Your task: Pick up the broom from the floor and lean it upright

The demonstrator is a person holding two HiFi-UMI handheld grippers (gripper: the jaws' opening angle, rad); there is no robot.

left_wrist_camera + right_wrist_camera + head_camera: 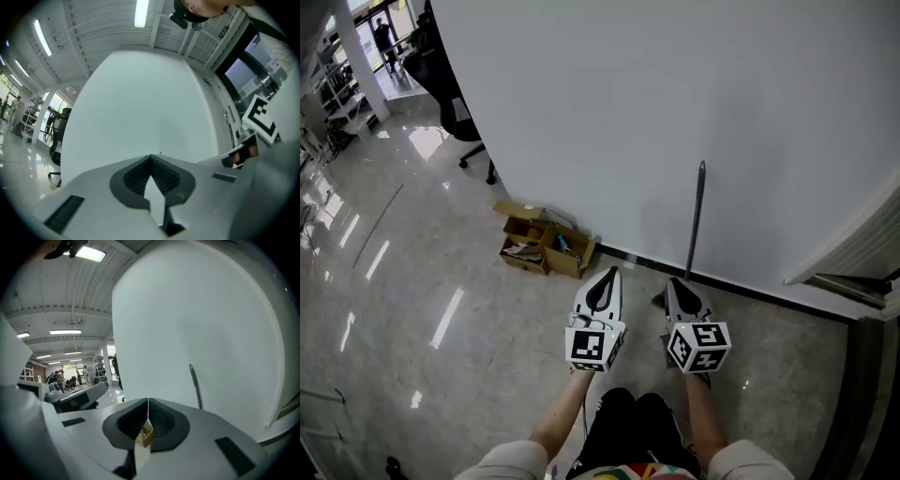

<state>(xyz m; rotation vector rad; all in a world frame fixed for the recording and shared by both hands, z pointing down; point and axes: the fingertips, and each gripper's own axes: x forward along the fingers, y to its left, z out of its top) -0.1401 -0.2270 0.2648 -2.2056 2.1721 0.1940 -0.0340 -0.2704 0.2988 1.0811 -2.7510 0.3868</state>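
Head view: the broom (pixel 697 220) stands upright against the wall (pixel 619 103), its foot on the floor (pixel 431 300) just beyond your right gripper (pixel 675 286). Your left gripper (pixel 607 277) is beside the right one, near a box (pixel 546 246) at the wall's foot.

Left gripper view: your fingers (pixel 133 177) are closed on nothing and face the wall.

Right gripper view: your fingers (pixel 164 420) are closed and empty. The broom rises to their right, apart from them.

The broom (pixel 697 220) stands almost upright, its thin dark handle leaning tip-up against the white wall (pixel 581 112). Its lower end meets the floor by the dark baseboard (pixel 750 291), the head mostly hidden.
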